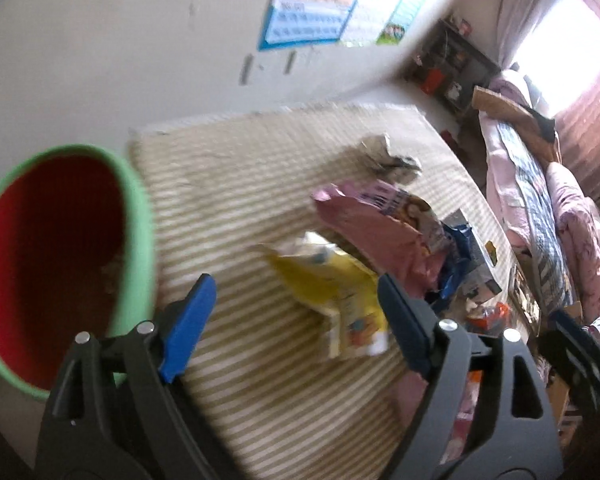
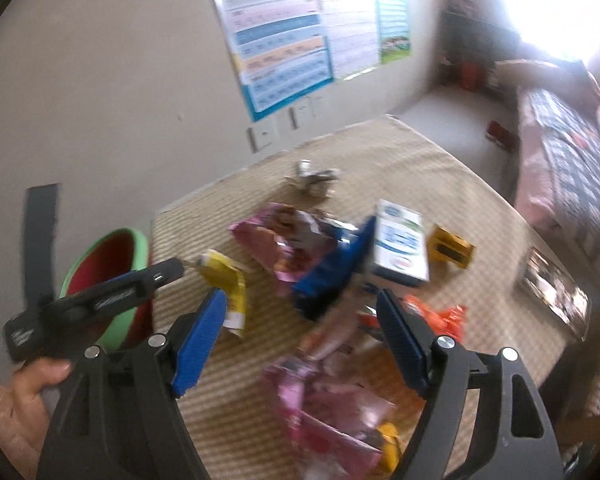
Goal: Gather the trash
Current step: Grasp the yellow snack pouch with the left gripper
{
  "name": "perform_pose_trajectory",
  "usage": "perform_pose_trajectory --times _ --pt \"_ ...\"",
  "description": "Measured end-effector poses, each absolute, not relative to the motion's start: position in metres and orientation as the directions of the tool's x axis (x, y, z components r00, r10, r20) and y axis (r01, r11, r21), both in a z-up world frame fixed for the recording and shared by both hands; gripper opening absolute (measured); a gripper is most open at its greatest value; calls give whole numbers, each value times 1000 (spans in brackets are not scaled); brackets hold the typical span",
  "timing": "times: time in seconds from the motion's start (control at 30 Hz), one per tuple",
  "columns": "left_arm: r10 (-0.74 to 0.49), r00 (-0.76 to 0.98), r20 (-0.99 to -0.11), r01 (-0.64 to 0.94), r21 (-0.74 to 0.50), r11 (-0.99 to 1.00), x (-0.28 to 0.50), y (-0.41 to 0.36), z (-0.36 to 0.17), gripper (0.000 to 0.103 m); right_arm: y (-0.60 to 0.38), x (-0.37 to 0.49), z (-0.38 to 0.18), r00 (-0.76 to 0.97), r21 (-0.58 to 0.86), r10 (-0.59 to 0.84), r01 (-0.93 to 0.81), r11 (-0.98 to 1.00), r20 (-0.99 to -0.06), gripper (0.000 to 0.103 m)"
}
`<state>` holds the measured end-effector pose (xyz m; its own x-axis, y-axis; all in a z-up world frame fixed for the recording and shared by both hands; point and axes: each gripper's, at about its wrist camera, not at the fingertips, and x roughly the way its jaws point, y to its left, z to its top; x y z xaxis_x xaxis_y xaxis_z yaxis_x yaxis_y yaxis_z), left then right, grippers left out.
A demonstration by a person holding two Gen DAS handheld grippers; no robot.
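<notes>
Between the blue pads of the left gripper (image 1: 296, 320) nothing is caught: its jaws stand spread wide above the striped mat (image 1: 228, 200), with the yellow wrapper (image 1: 332, 292) lying just ahead and partly behind the right-hand pad. The right gripper (image 2: 300, 338) is likewise spread and empty, hovering over a heap of pink packets (image 2: 332, 404) and an orange wrapper (image 2: 432, 316).

Farther out, the trash is strewn across the mat: a large pink bag (image 2: 284, 248) overlapping a blue wrapper (image 2: 332, 276), a white carton (image 2: 400, 248) just beside them, a small yellow box (image 2: 448, 248), and crumpled silver foil (image 2: 312, 180) near the far edge. The bin (image 1: 60, 264), red inside with a green rim, sits at the mat's left edge beside the wall, close to the left gripper.

Both views are smeared with motion, so the likeliest failure is a hurried pinch that closes on air or only nips a wrapper's corner, letting the slick film slide free on the way to the bin. Overlapping pieces may drag neighbours along and scatter them. With both grippers working near the same pile, they could also knock together, or the left one could clip the bin's rim and tip it.
</notes>
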<state>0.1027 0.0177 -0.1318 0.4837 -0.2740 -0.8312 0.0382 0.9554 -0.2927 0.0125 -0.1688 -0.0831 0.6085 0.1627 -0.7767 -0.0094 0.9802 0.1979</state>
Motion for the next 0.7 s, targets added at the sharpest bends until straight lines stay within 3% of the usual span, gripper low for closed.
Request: perform_pose_trajectory --times 0.3,0.37,0.53,0.57,0.63,0.7 --pt "-185 378 -907 106 -156 982 126 -33 -172 77 -204 -3 -93 606 253 165 62 966 -778 76" --pt "-192 356 -915 104 -165 981 129 -34 -177 53 -207 -5 -94 606 260 165 72 963 -778 76" --pt "-157 398 -904 167 -97 981 122 -39 -170 29 -218 -5 -101 593 284 173 99 954 -786 76" --pt "-156 405 -901 175 -91 980 120 -39 -167 20 -218 -4 -103 590 286 172 104 953 -789 76" --pt "-164 416 -895 194 -88 977 111 -36 -160 13 -221 -3 -107 580 289 170 117 950 -796 76" --pt "-174 414 -894 207 -94 974 101 -31 -157 13 -225 3 -108 572 295 173 129 947 -802 76"
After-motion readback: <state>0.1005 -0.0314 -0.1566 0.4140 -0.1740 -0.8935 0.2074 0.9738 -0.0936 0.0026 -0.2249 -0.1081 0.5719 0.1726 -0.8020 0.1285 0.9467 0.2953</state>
